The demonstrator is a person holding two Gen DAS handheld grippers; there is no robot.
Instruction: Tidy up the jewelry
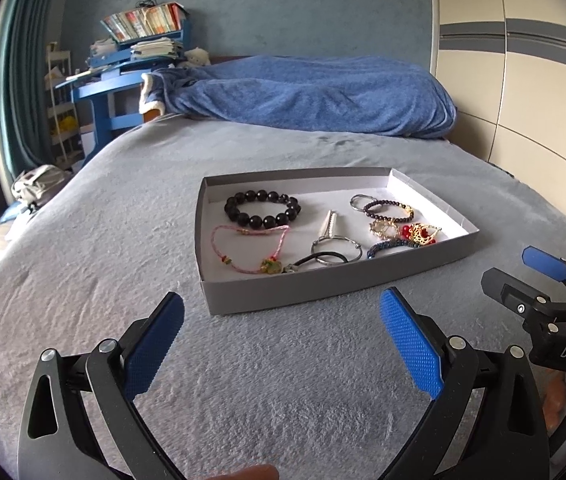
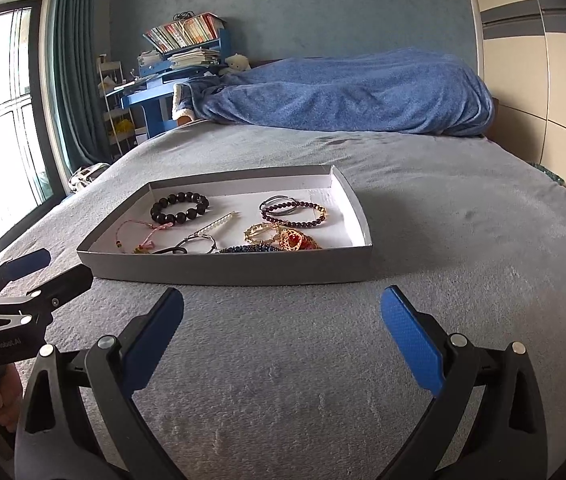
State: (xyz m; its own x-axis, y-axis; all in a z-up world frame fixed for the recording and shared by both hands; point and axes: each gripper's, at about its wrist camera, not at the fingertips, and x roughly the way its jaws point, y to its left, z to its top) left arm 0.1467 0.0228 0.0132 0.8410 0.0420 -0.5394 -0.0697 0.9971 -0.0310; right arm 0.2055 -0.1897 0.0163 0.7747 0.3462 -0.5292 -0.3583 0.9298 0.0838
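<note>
— Looking through the left wrist view first: left gripper (image 1: 282,336) spread wide, nothing between the pads, hovering over the grey bedspread (image 1: 83,248) just short of the shallow grey tray (image 1: 323,280). Jewelry already inside: black bead bracelet (image 1: 263,210) at the far left, pink cord bracelet (image 1: 243,248) nearer, silver bangle (image 1: 337,251) touching a black hair tie (image 1: 315,258).

— Risk there?

— Probably snagging. Bangle, tie and cord close enough to come up together if pinched carelessly. Could also shove the light cardboard wall and slide the whole tray on soft fabric.

— Turning to the right wrist view?

— Right gripper (image 2: 282,334) likewise gaping, empty, near the tray's front wall. Gold pieces, red ornament (image 2: 293,238) and dark blue bead strand (image 2: 249,248) heaped in a tangle at the near right; purple bead bracelet (image 2: 295,214) lying over a thin ring behind.

— Worst case?

— Lifting one piece and dragging the heap over the rim onto the bedspread. Wide pads likely clumsy on thin chains; slipping plausible.
</note>
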